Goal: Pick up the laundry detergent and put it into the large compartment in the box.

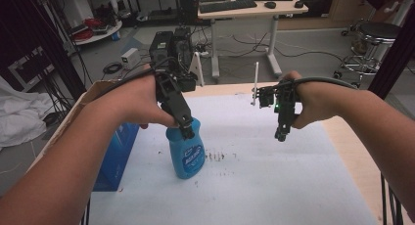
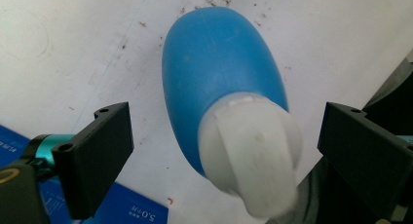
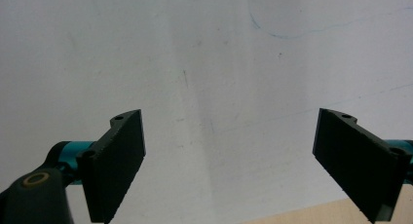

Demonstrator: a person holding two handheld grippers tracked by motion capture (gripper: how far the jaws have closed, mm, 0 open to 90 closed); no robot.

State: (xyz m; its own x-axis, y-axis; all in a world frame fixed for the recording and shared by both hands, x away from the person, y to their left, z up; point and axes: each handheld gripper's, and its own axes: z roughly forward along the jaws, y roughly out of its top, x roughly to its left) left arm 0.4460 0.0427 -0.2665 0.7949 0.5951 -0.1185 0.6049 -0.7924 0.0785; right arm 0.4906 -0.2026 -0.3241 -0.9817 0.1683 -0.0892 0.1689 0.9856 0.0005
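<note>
A blue plastic bottle [image 1: 187,156] with a pale cap stands upright on the white mat [image 1: 254,186], left of the middle. My left gripper [image 1: 187,129] points down over its top. In the left gripper view the bottle [image 2: 219,73] and its whitish cap [image 2: 248,156] sit between the two black jaws of the left gripper [image 2: 226,117], with a gap on each side, so it is open. My right gripper [image 1: 281,134] hangs over the mat to the right, apart from the bottle. In the right gripper view, the right gripper [image 3: 231,136] is open with nothing between its jaws.
A blue box [image 1: 115,151] lies at the mat's left edge, close beside the bottle. Dark specks [image 1: 215,156] mark the mat just right of the bottle. A thin white rod [image 1: 255,83] stands at the table's far edge. Bare wood [image 1: 342,137] borders the mat on the right.
</note>
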